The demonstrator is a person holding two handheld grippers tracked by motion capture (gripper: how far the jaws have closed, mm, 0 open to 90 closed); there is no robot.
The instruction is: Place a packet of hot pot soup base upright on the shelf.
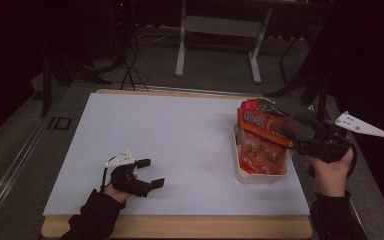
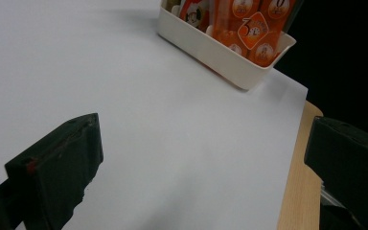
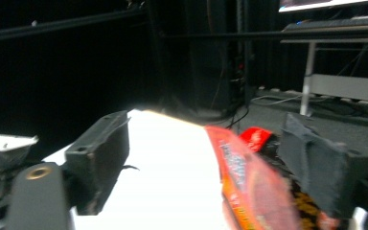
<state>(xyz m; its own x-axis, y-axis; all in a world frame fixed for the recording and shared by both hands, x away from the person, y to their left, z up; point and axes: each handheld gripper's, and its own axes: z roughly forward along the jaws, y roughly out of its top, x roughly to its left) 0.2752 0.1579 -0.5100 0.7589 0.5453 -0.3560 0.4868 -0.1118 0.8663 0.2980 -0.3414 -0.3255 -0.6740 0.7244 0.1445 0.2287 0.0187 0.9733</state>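
A white tub [image 1: 245, 175] stands on the right side of the white sheet [image 1: 180, 135], packed with upright orange snack packets [image 1: 260, 145]. My right gripper [image 1: 287, 135] hovers at the top right of those packets, held in a hand. In the right gripper view its jaws [image 3: 206, 139] stand wide apart, with a blurred orange packet [image 3: 249, 182] between them, close to the right jaw and clear of the left one. My left gripper [image 1: 147, 172] rests low at the front left, open and empty [image 2: 201, 158]. It faces the tub [image 2: 220, 52] and its packets [image 2: 249, 28].
The sheet lies on a wooden tabletop whose edge [image 1: 180, 227] shows at the front and right. Behind the table are a desk frame [image 1: 220, 30] and cables [image 1: 130, 70] on a dark floor. Bare sheet spans the middle and left.
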